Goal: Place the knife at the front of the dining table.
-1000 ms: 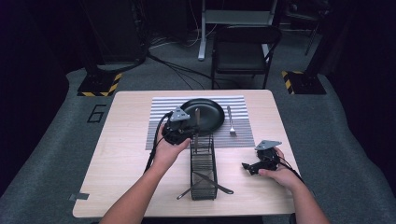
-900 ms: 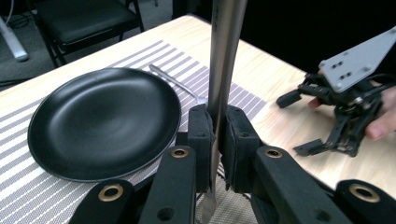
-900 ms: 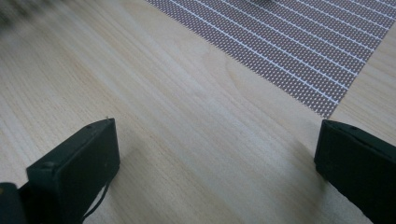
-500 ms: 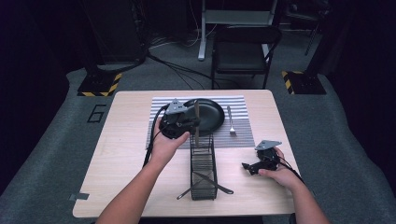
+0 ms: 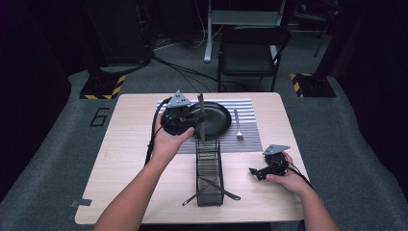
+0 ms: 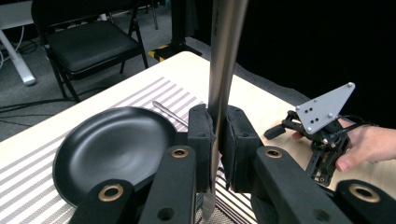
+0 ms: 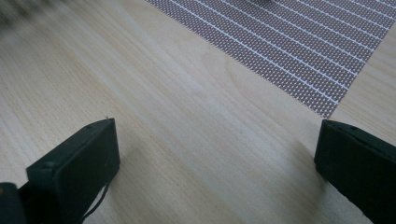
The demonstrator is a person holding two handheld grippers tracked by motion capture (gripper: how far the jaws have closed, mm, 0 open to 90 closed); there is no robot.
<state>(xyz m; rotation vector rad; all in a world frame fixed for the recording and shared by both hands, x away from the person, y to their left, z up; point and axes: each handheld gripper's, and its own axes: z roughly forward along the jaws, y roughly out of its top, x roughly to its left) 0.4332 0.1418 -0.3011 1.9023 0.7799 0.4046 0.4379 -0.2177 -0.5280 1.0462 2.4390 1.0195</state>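
My left gripper [image 5: 198,118] is shut on a table knife [image 5: 201,121] and holds it upright at the near left rim of a black plate [image 5: 220,120], just beyond the far end of a wire cutlery rack [image 5: 209,166]. In the left gripper view the knife blade [image 6: 225,65] rises between the pads of the left gripper [image 6: 215,145], with the plate [image 6: 116,144] behind it. A fork [image 5: 237,126] lies on the striped placemat [image 5: 252,137] right of the plate. My right gripper [image 7: 215,154] rests open on bare wood, also seen as the right gripper [image 5: 256,172].
Two utensils [image 5: 211,186] lie crossed at the rack's near end. The placemat's corner [image 7: 299,51] lies just beyond the right jaws. A black folding chair [image 5: 250,53] stands behind the table. Bare tabletop [image 5: 125,159] spreads to the left.
My left gripper has carried the upright knife a little up and away from the person, toward the plate. The right gripper has stayed put.
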